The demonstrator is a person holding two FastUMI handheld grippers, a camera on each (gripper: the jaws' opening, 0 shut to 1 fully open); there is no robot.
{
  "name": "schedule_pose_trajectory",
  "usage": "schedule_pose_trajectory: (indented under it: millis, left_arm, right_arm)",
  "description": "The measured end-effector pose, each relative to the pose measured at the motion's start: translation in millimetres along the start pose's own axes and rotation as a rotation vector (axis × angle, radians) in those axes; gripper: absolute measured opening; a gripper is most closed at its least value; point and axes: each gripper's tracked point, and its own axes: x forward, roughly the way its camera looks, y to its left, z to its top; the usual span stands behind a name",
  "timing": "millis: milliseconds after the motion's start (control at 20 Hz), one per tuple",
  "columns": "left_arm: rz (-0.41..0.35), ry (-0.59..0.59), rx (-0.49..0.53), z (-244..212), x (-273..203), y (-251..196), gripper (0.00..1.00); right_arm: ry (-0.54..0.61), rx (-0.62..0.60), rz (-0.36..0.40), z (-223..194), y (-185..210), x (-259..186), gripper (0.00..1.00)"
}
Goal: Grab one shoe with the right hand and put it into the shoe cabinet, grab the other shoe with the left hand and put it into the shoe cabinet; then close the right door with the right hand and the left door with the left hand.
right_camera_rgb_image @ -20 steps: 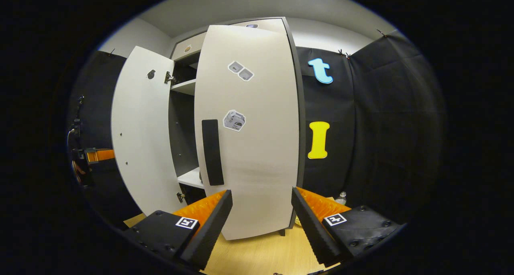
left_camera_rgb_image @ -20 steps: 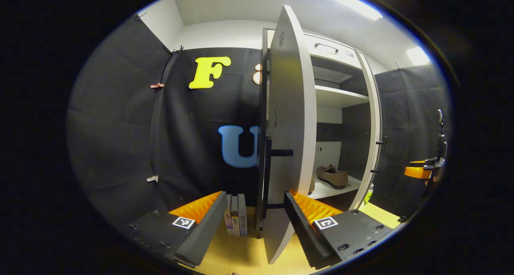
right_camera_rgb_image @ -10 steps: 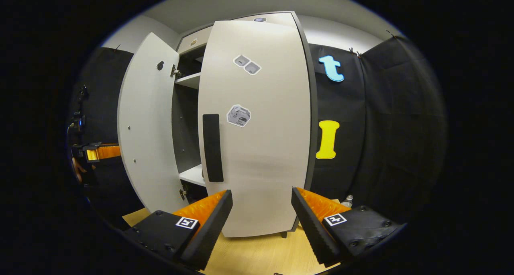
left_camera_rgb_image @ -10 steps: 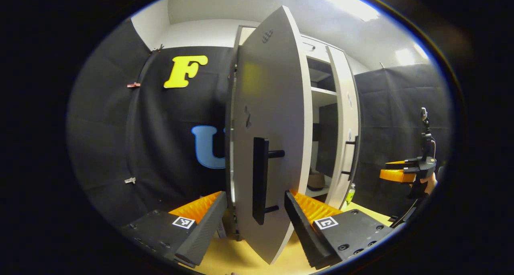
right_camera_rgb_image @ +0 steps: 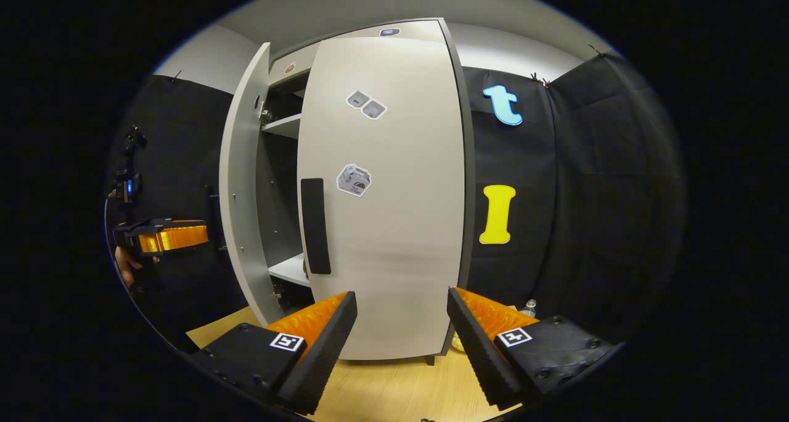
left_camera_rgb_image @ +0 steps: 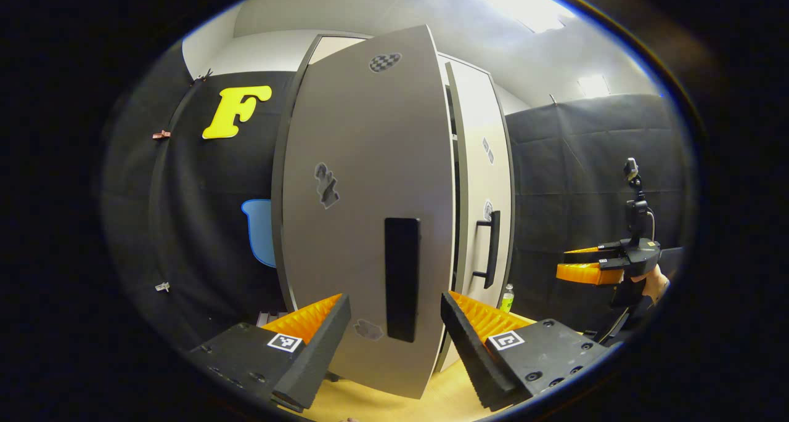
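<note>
Here, in the left gripper view, the left gripper (left_camera_rgb_image: pixel 394 342) has its fingers spread wide with nothing between them, pointed at the front of the left door (left_camera_rgb_image: pixel 363 212) of the shoe cabinet (left_camera_rgb_image: pixel 474 101). That door is swung most of the way in, with a dark gap left along its free edge, and its black handle (left_camera_rgb_image: pixel 402 278) stands upright just above the space between the fingers. Beyond the gap the right door (left_camera_rgb_image: pixel 484 182) sits flush against the cabinet, its own bar handle (left_camera_rgb_image: pixel 492 249) sticking out. Farther off at the right edge a hand (left_camera_rgb_image: pixel 653 281) holds the right gripper (left_camera_rgb_image: pixel 588 268) well clear of the cabinet. A small bottle (left_camera_rgb_image: pixel 506 297) stands on the floor near the cabinet's right corner.

In the right gripper view, the right gripper (right_camera_rgb_image: pixel 400 348) is likewise released, fingers apart and empty, facing the closed right door (right_camera_rgb_image: pixel 388 194) without touching it. To its left the left door (right_camera_rgb_image: pixel 243 188) stands ajar, showing shelves (right_camera_rgb_image: pixel 282 126) inside; whether shoes lie there cannot be told. The left gripper (right_camera_rgb_image: pixel 166 236) hovers just beside that door's outer face.
</note>
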Motion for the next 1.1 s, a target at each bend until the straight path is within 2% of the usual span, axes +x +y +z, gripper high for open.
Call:
schedule_pose_trajectory:
  millis: [450, 800, 950, 1100]
  left_arm:
    - [0.031, 0.024, -0.018, -10, -12, -2, 0.94]
    - [0.031, 0.023, -0.049, -15, -10, -18, 0.94]
    - [0.06, 0.019, -0.052, -16, -9, -18, 0.95]
    - [0.082, 0.022, -0.06, -20, -8, -19, 0.95]
  right_arm:
    - [-0.024, 0.004, 0.037, 5, 25, -3, 0.98]
    - [-0.087, -0.028, 0.011, 19, 59, 1, 0.99]
    - [-0.137, -0.084, -0.027, 31, 72, 0, 0.97]
    - [-0.156, -0.084, -0.02, 35, 90, 2, 0.94]
